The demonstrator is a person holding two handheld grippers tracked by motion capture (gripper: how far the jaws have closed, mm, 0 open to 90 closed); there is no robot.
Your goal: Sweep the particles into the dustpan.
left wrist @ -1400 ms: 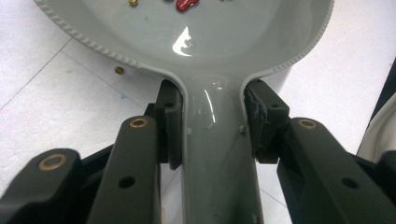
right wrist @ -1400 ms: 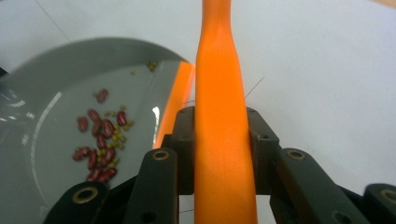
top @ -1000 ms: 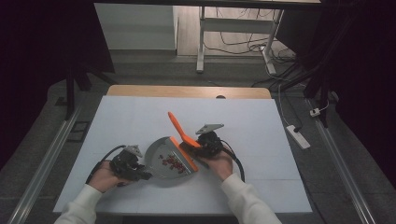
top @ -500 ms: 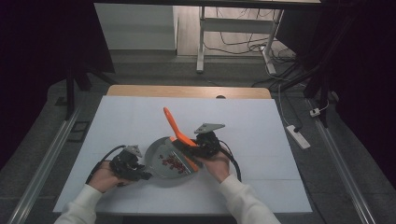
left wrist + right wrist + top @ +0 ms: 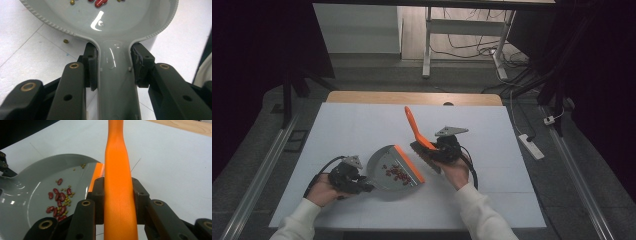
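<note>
A: At a white table (image 5: 362, 125), a person works two handheld grippers. The left gripper (image 5: 362, 186), near the table's front-left, has its jaws closed on the handle of a grey dustpan (image 5: 393, 167).

B: Confirmed in the left gripper view: both pads press the grey handle's sides, w/ the pan's bowl (image 5: 112, 17) ahead and one small yellow-green pea (image 5: 65, 41) loose on the table beside the rim.

A: And the right gripper (image 5: 436, 151)?

B: It's clamped on the orange handle of a brush (image 5: 416, 131), just right of the pan. The handle tilts up and away; the dark bristles (image 5: 424, 159) sit beside the pan's orange lip (image 5: 409, 163). Can't tell if bristles touch the lip.

A: Contents?

B: Red kidney beans (image 5: 58, 201) mixed w/ small yellow-green peas (image 5: 65, 200), clustered mid-pan; a few more peas lie near the lip.

A: Pan flat?

B: It rests on the table, lip toward the brush, approx. centre-front.
</note>
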